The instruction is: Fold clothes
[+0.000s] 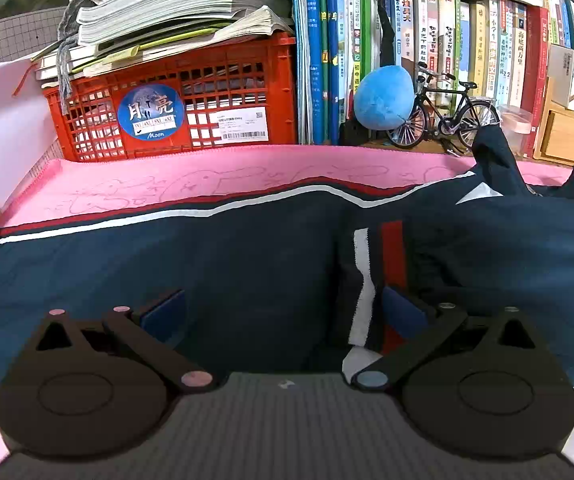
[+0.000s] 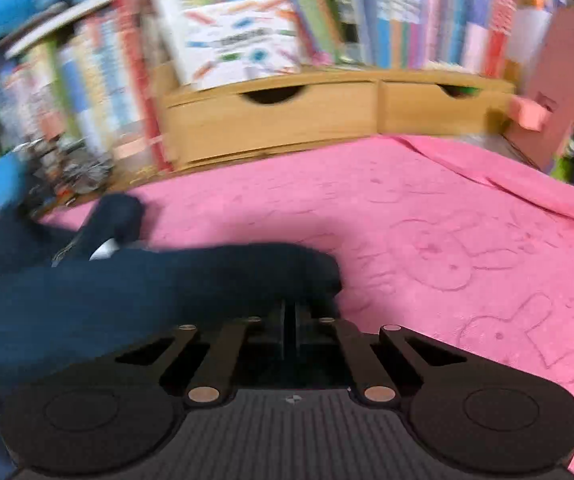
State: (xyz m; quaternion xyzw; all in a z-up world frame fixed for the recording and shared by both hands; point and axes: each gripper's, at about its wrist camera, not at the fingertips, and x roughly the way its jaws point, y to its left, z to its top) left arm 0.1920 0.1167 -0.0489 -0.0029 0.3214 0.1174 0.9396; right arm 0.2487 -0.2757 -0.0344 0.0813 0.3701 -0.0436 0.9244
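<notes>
A navy garment (image 1: pixel 247 260) with red and white stripes lies spread across the pink blanket (image 1: pixel 207 176). My left gripper (image 1: pixel 283 312) hovers low over it, open, its blue pads (image 1: pixel 163 312) wide apart with only flat cloth beneath. To its right a striped fold of the garment is bunched up. In the blurred right wrist view, a long navy part of the garment (image 2: pixel 127 288) reaches from the left to my right gripper (image 2: pixel 290 304). Its fingers are pressed together, and the cloth's end covers their tips.
A red crate (image 1: pixel 175 100) stacked with books, upright books, a blue plush (image 1: pixel 383 96) and a model bicycle (image 1: pixel 443 116) line the back edge. A wooden drawer box (image 2: pixel 327 120) stands behind the bare pink blanket (image 2: pixel 447 220) on the right.
</notes>
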